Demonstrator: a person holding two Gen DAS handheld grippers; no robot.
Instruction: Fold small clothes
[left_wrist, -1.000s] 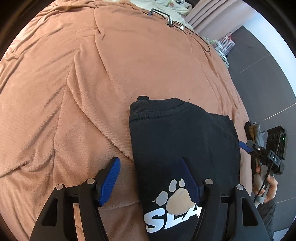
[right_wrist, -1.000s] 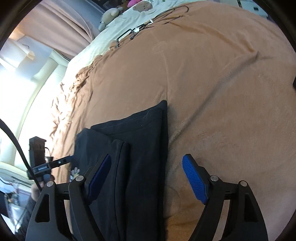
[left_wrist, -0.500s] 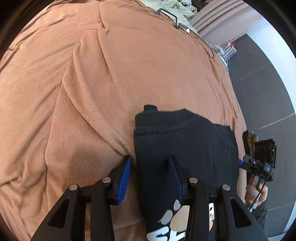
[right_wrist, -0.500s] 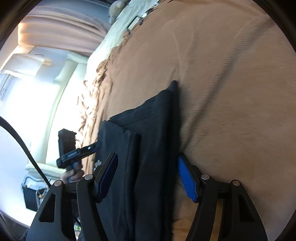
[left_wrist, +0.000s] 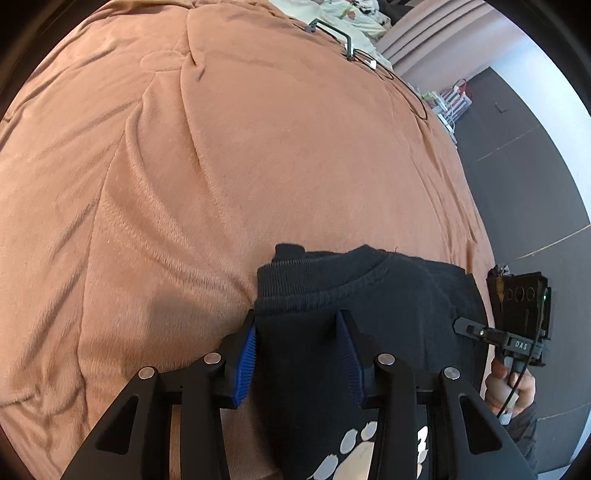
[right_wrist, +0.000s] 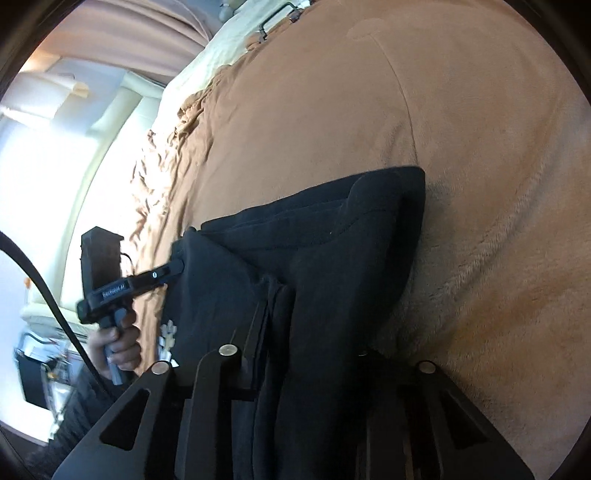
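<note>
Garment: a black sweatshirt (left_wrist: 388, 317), already folded narrow, lies on the brown blanket (left_wrist: 221, 166) of a bed; ribbed collar at the far end in the left wrist view, white paw print at the near end.
Left tool (left_wrist: 299, 328): fingers straddle the garment's left folded edge just below the collar; blue pads sit close against the cloth, pinching that edge.
Right tool (right_wrist: 306, 317): fingers buried in bunched black cloth at the garment's right edge; pads hidden, so the grip is judged closed on the fabric, not seen outright.
Key relation: the garment's long axis runs away from both tools, collar farthest out. Each tool holds one long edge, left at the collar side, right at the opposite side, so neither is nearer; the pair bracket the width.
Judged next move: lifting both edges together to carry the near part toward the far end, or the reverse; which way cannot be told.
Change since a second ago: both tools were spread wide over the flat garment; half a second ago they had narrowed; now both have closed and cloth under the right tool is gathered and raised.
Risk: uneven lift would skew the fold.
</note>
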